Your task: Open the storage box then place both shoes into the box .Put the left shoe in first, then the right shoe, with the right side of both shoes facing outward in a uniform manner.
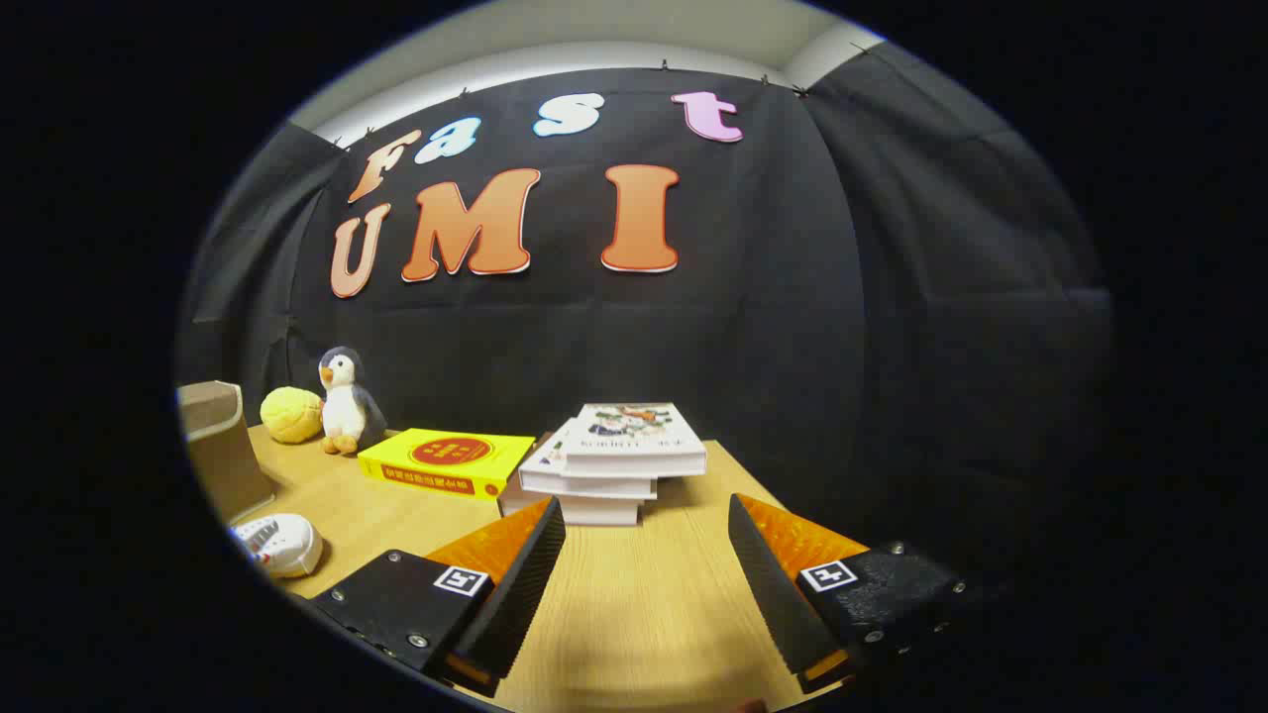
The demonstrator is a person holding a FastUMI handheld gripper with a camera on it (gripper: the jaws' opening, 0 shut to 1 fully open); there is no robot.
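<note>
Your tongs point(644, 520) are spread wide with nothing between the fingers, hovering over bare worktop point(634, 604). Just ahead of them sits a stack of books point(614, 460), with a yellow book point(446, 462) beside it. The brown box point(220, 446) stands far off to the left, near a plush penguin point(344, 401).

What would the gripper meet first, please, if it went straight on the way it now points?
Most likely the stack of white paperback books, which lies just beyond the open, empty gripper on the light wooden table. Depth is unclear; if the gripper travels above the stack, the black cloth wall comes next.
</note>
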